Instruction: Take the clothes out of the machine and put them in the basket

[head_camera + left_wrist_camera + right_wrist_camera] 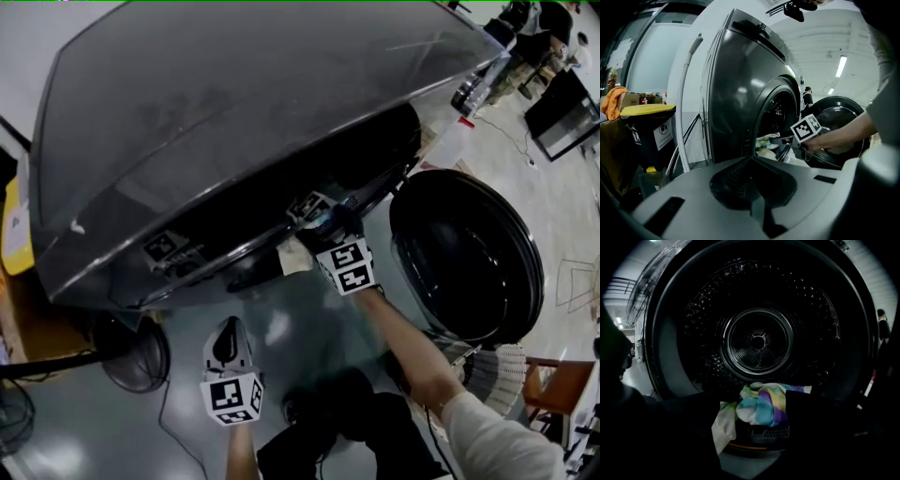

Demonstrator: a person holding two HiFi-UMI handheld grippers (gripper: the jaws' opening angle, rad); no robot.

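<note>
front-loading machine point(234, 112) seen from above, its round door point(469, 253) swung open to the right. the right gripper point(319, 225) reaches into the opening, its jaws holding a bunched multicoloured cloth point(761, 404) at the near lip of the perforated drum point(759, 341), with a pale fold hanging over the rim on the left. the left gripper point(751, 161) hangs nearer the person, well apart from the machine, jaws together and empty. a yellow-lidded bin point(647, 110) stands far left.
</note>
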